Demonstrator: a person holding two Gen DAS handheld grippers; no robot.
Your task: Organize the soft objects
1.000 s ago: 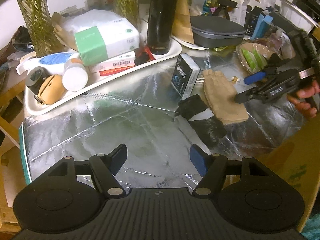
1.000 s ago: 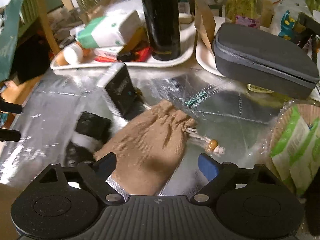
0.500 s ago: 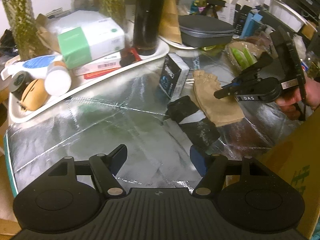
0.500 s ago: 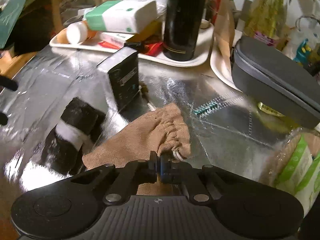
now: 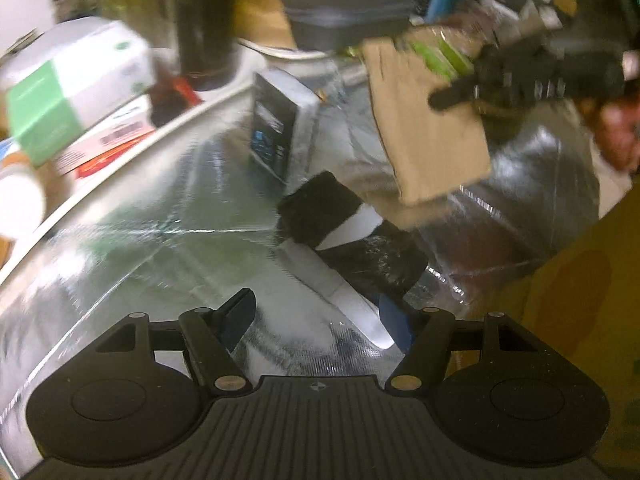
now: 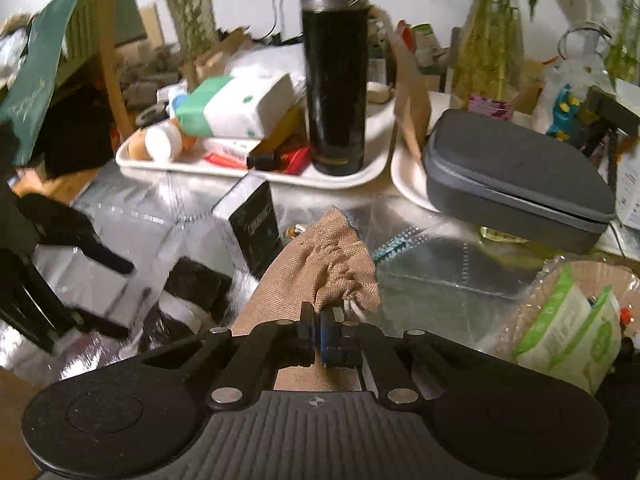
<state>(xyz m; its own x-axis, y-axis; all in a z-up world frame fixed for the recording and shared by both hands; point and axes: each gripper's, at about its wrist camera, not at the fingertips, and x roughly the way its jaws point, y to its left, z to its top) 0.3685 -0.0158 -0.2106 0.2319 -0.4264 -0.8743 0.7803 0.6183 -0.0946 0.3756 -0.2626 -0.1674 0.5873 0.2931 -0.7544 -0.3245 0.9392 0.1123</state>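
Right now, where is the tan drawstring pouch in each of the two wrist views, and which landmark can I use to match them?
Left wrist view: the tan drawstring pouch hangs at upper right, held up off the silver surface by the right gripper.
Right wrist view: it sits at lower centre, its gathered neck pinched in the shut gripper.
Shared landmark: the small dark box standing upright just left of the pouch in both views.

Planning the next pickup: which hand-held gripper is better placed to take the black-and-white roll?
Left hand-held gripper: open, empty, with the black-and-white roll just ahead. The right hand-held gripper is shut on the tan pouch.
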